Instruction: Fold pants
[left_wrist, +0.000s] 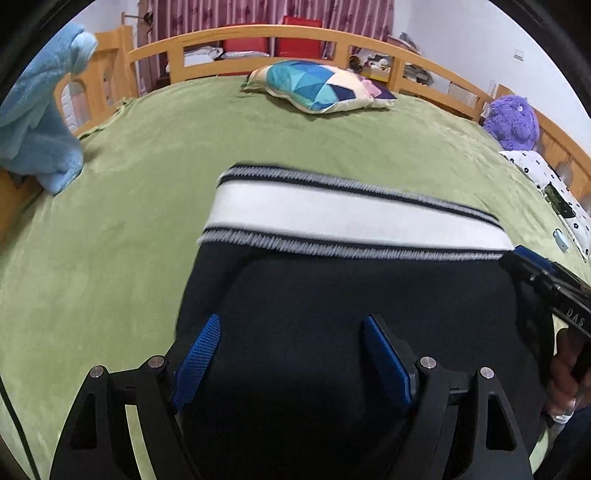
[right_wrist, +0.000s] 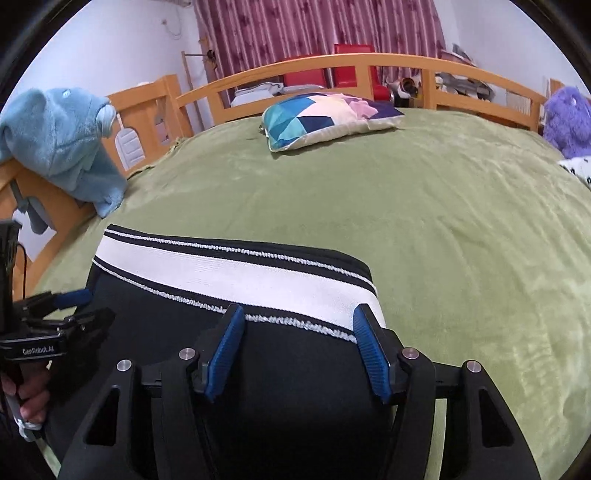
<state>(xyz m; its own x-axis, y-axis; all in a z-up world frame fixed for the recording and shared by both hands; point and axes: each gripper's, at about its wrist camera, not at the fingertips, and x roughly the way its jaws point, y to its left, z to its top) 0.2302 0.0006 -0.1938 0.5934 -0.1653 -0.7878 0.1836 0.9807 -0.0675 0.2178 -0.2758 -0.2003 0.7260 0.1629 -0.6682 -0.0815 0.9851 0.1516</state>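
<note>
The pants (right_wrist: 236, 365) lie on the green bedspread (right_wrist: 461, 229), seemingly already doubled into a compact block, with the white waistband (right_wrist: 236, 275) along the far edge toward 12 o'clock. The left gripper (left_wrist: 291, 358) hovers over the dark cloth with jaws spread and nothing between them, and the right gripper (right_wrist: 299, 350) stands parted near the waistband's 3 o'clock end; whether its pads touch cloth is unclear. My judgement is that a fold has just been laid, so the next move calls for smoothing or another fold.
</note>
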